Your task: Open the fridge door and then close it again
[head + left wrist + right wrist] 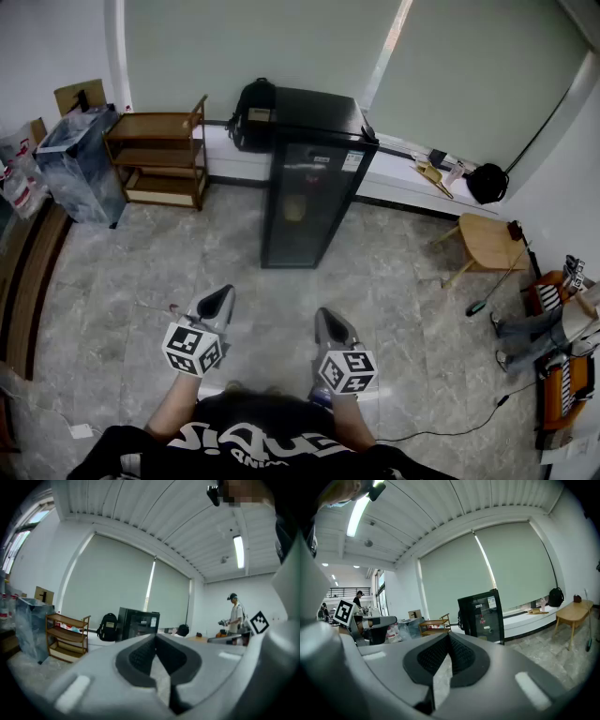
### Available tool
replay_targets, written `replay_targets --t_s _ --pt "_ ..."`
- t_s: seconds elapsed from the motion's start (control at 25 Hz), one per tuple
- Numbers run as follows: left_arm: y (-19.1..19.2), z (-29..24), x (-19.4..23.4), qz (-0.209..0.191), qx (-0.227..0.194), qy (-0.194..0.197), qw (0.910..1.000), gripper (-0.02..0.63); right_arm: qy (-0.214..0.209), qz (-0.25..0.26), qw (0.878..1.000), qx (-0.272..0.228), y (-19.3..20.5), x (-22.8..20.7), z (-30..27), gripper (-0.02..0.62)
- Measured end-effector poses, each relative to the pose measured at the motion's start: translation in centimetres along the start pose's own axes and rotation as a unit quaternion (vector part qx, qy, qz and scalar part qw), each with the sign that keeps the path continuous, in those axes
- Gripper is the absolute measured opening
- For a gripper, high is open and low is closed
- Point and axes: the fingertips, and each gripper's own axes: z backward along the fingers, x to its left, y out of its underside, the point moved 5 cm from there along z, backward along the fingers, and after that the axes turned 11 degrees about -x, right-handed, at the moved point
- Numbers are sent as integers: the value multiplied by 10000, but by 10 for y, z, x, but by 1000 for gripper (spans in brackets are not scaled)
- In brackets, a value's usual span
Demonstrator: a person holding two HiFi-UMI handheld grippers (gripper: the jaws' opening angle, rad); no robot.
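Grippers sit close to the body: left gripper (221, 298) and right gripper (325, 319), both clenched on nothing, tips meeting. Floor (272, 281) lies between them and the fridge (319, 122), which stands well apart with its door (302, 211) closed. Step in hand, by my reading, is the approach. Walk up square, loosen 1 gripper before reaching, and take the door's free edge. Handle side: cannot tell.

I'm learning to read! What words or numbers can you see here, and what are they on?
Nothing reads clearly.
Stickers on the fridge door: too small to read.
Tag on the backpack: blurred.
White letters on the person's black shirt: upside down, cut off, unreadable.
Marker cubes: square patterns, no words.
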Motion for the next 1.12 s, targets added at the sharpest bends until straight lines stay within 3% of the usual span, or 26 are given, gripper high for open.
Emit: replay_targets --t_s 0.44,0.84,1.12 --pt "-6 3 17 41 -32 -43 10000 2 137 -22 9998 -114 0 15 -1 -3" --pt "3 20 49 100 18 211 9997 2 611 -38 9976 -326 13 35 -2 -3" --pt "5 9 74 130 -11 299 9995 2 622 -12 9976 -306 20 43 -28 -3"
